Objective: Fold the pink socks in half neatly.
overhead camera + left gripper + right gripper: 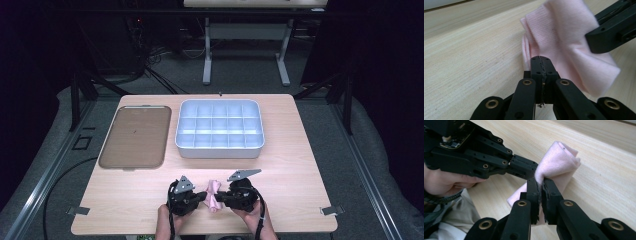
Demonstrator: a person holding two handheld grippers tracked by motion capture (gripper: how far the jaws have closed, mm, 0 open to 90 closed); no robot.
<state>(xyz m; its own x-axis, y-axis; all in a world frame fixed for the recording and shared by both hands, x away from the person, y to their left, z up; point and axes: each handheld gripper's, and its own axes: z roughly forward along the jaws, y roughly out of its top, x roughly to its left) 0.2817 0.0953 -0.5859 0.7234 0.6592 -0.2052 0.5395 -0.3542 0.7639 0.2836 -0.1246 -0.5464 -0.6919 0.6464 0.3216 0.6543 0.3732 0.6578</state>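
A folded pink cloth [214, 194] lies near the table's front edge, between my two grippers. My left gripper [204, 197] comes at it from the left and my right gripper [219, 198] from the right. In the left gripper view the jaws of my left gripper [541, 59] are pressed together, with their tips at a fold of the cloth [564, 32]. The other gripper's jaw [609, 32] crosses in front of the cloth. In the right gripper view my right gripper [540, 182] pinches an edge of the cloth [557, 158], and the left gripper [524, 167] meets the same fold.
A white box [220, 150] divided into several compartments stands at the back middle of the wooden table [295, 165]. A flat brown tray [135, 136] lies to its left. A hand and sleeve [446, 182] hold the left gripper.
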